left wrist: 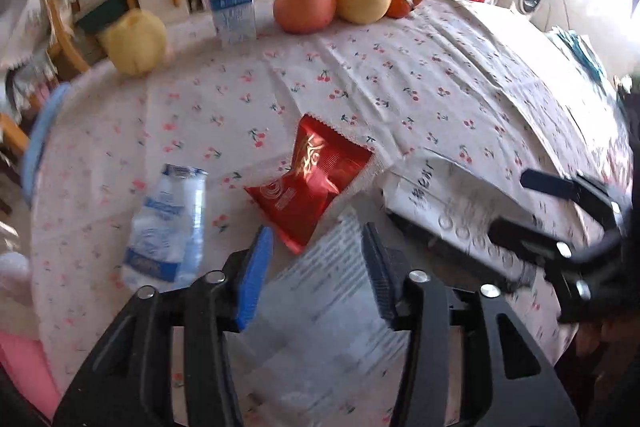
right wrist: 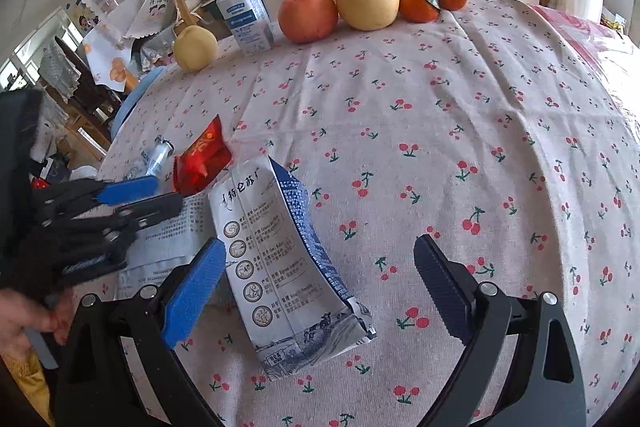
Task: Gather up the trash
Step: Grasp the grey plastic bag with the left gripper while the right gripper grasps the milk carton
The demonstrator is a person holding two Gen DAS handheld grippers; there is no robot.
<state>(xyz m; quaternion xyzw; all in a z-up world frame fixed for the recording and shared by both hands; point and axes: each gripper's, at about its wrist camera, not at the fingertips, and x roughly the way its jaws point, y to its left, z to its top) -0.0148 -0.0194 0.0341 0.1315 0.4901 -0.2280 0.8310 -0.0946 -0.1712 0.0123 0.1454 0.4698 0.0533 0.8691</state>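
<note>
A red snack wrapper [left wrist: 316,183] [right wrist: 202,163] lies on the cherry-print tablecloth [right wrist: 440,131]. A crushed clear plastic bottle [left wrist: 168,227] [right wrist: 158,155] lies to its left. My left gripper [left wrist: 316,267] [right wrist: 160,195] stands open just short of the wrapper, over a printed paper sheet [left wrist: 332,299] [right wrist: 168,247] flat on the table; nothing is between its pads. A flattened blue-and-white milk carton [right wrist: 288,267] [left wrist: 460,203] lies under my right gripper [right wrist: 320,287] [left wrist: 516,203], which is wide open, its pads apart from the carton.
Along the far table edge stand a white pill bottle [right wrist: 244,15], an apple [right wrist: 308,15], two pears [right wrist: 366,1] [right wrist: 195,49] and tangerines [right wrist: 432,1]. A blue chair back [left wrist: 40,147] borders the left edge. A person's hand [right wrist: 24,311] holds the left gripper.
</note>
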